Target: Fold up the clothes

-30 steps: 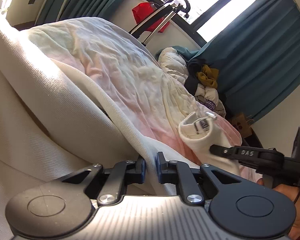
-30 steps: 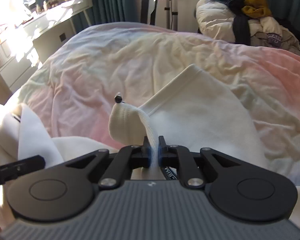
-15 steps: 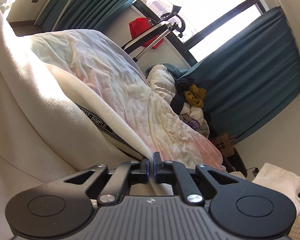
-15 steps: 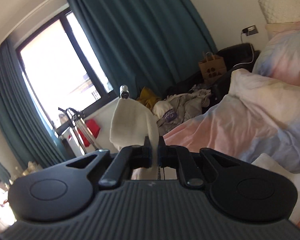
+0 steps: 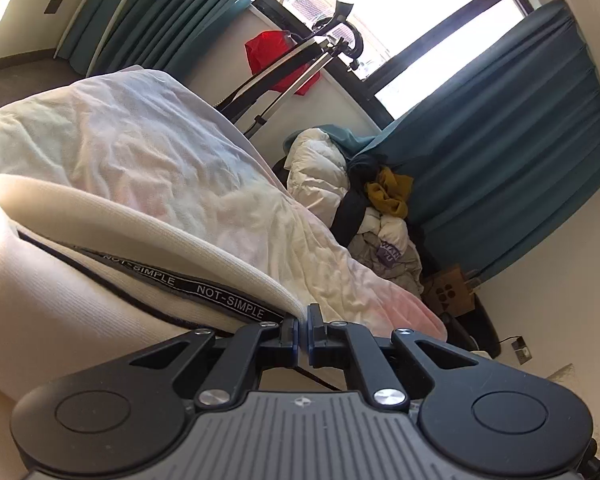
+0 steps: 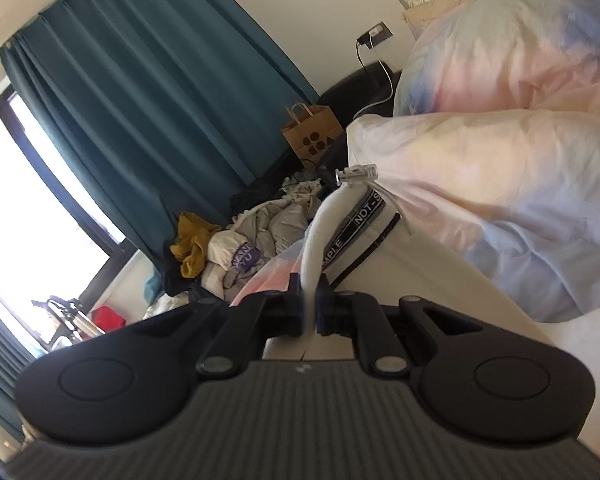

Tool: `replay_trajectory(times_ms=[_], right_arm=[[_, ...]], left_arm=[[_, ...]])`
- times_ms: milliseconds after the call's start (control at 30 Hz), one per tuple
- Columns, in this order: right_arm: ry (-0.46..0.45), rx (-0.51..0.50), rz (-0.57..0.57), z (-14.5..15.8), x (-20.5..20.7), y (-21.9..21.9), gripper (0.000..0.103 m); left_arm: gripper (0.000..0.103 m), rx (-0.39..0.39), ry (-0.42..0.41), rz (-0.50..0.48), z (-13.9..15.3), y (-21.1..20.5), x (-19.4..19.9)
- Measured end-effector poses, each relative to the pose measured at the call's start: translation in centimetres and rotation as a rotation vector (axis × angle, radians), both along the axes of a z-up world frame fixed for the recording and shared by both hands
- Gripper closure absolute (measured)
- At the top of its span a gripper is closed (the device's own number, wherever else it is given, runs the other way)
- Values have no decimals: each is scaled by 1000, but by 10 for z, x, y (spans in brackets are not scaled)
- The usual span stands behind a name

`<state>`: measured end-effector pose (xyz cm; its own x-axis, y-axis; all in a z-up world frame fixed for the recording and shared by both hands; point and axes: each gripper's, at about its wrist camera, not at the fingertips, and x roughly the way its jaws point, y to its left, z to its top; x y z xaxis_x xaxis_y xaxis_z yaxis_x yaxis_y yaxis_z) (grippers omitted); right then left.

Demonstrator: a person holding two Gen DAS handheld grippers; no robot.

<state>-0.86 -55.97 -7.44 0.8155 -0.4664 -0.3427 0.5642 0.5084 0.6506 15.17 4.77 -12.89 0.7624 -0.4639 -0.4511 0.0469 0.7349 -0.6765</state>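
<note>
A cream-white garment (image 5: 52, 304) with a black "NOT-SIMPLE" tape inside its ribbed edge fills the left of the left wrist view. My left gripper (image 5: 303, 334) is shut on that ribbed edge. In the right wrist view the same garment (image 6: 412, 268) hangs in front of me, with its black tape and a zip end at the top. My right gripper (image 6: 309, 312) is shut on a white fold of it. The garment is held up above the bed (image 5: 148, 160).
The bed has a crumpled pastel sheet and pillows (image 6: 512, 80). A heap of clothes (image 5: 380, 208) lies beyond the bed by teal curtains (image 5: 520, 128). A brown paper bag (image 6: 312, 136) stands by a dark chair. An exercise bike (image 5: 300, 60) stands at the window.
Both grippers have lifted and tilted up with the garment. The right view swung from the bed top to the curtains and pillows. The left view no longer shows the right gripper.
</note>
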Motion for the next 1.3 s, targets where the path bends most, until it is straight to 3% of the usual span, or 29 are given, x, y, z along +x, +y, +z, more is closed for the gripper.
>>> replay_trajectory(times_ms=[133, 300, 433, 533, 667, 700, 833, 867, 967, 1067, 1200, 1300], right_arm=[[73, -9, -3, -32, 79, -23, 94], [187, -34, 4, -82, 168, -45, 94], [252, -59, 47, -120, 213, -49, 94], [281, -91, 77, -140, 225, -48, 94], [293, -120, 153, -137, 215, -49, 91], [297, -126, 168, -133, 209, -49, 89], [278, -221, 202, -104, 169, -30, 64], [265, -255, 214, -97, 158, -22, 53], [206, -271, 260, -82, 117, 3, 37], [192, -217, 306, -75, 81, 31, 37], [189, -138, 368, -68, 34, 75, 37], [166, -60, 411, -65, 1, 105, 36]], left_arm=[[99, 72, 57, -16, -13, -30, 67], [99, 200, 176, -46, -59, -60, 134], [98, 221, 203, -67, -86, -59, 151], [95, 206, 199, -90, -93, -54, 153], [88, 164, 168, -102, -76, -40, 135], [81, 159, 150, -95, -70, -34, 127], [61, 143, 87, -89, -31, -1, 82], [59, 151, 81, -82, -24, 8, 72], [53, 194, 64, -38, 8, 56, 34], [48, 197, 72, 48, 30, 114, 2], [47, 130, 163, 163, 44, 183, -21], [47, 168, 208, 232, 45, 218, -27]])
